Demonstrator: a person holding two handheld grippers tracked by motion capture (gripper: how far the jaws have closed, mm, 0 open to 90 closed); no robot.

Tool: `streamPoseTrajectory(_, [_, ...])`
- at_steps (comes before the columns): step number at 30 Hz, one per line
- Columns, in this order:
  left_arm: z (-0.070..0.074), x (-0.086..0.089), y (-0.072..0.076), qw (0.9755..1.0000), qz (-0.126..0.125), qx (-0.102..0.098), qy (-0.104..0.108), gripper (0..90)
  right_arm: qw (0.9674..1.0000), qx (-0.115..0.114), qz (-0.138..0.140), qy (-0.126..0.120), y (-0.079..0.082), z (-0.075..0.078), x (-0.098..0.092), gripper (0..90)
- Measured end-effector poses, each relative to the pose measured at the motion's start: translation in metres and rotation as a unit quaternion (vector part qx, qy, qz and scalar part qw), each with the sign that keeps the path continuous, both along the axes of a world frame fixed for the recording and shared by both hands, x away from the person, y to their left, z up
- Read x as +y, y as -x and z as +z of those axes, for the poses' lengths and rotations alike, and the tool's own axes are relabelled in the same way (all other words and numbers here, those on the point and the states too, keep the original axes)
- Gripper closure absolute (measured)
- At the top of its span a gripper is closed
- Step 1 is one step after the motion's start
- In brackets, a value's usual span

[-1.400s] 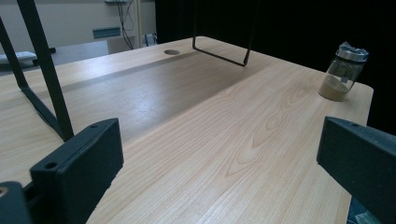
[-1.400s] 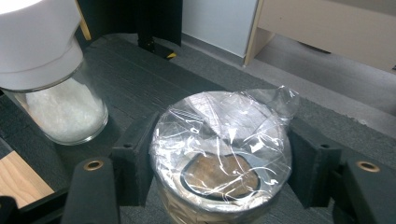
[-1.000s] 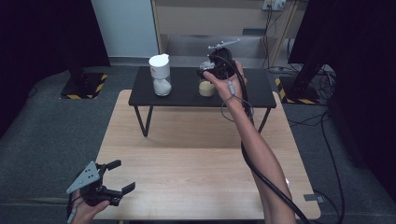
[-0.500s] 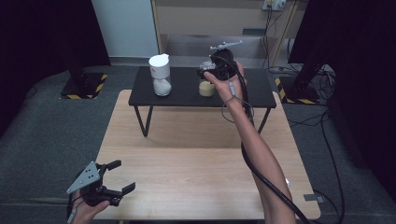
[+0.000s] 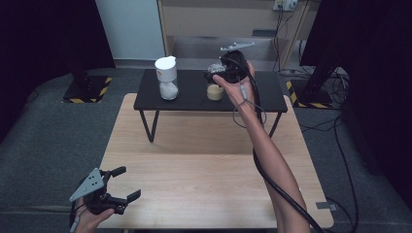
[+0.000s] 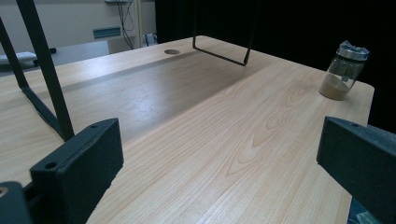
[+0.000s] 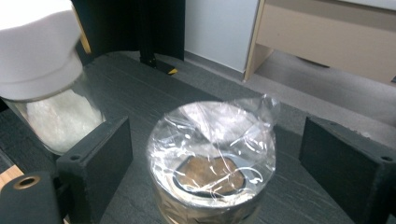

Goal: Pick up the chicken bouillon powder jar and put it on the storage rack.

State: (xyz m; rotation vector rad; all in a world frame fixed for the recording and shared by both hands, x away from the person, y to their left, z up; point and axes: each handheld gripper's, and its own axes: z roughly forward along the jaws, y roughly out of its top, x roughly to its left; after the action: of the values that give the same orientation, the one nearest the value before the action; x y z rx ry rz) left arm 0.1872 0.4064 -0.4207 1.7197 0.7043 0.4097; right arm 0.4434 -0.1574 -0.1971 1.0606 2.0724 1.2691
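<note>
Sitting on the black shelf (image 5: 272,92) raised above the wooden table (image 5: 209,160), the small jar (image 7: 212,161) with plastic wrap over its mouth was the thing being approached, judging by how the right gripper (image 5: 221,75) was aimed. In the right gripper view the jar stood between the two black jaws, which were spread wide on either side of it with clear gaps, so nothing was gripped yet. The wrap was stretched over a metal rim, with tan powder visible beneath. The gripper looked down on the jar from above and slightly behind, probably so the jaws could drop around its body rather than crush the film on top.

Just beside it on the shelf stood a taller jar (image 5: 167,77) with a white cap and white grains inside; in the right gripper view it loomed close to one jaw, a likely thing to bump if the gripper swung that way.

Well apart, at the near corner of the table, the left gripper (image 5: 121,184) was held low, jaws released and empty, apparently parked out of the way. Its own view looked along the tabletop to another small jar of tan powder (image 6: 343,70) near the far edge.
</note>
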Motion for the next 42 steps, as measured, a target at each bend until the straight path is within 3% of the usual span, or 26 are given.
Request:
streamPoseTrajectory(13, [0.0,0.0,0.0,1.0,0.0,-0.001,-0.001,0.0,0.9995,-0.025,0.012,-0.015,0.019,0.022,-0.01,9.7])
streamPoseTrajectory(24, [0.001,-0.001,0.0,1.0,0.0,-0.001,-0.003,0.0,0.9976,-0.047,0.044,-0.026,0.043,0.036,-0.032,9.7])
streamPoseTrajectory(42, [0.001,-0.002,0.0,1.0,0.002,0.001,-0.005,0.0,0.9937,-0.067,0.082,-0.039,0.087,0.035,-0.073,9.7])
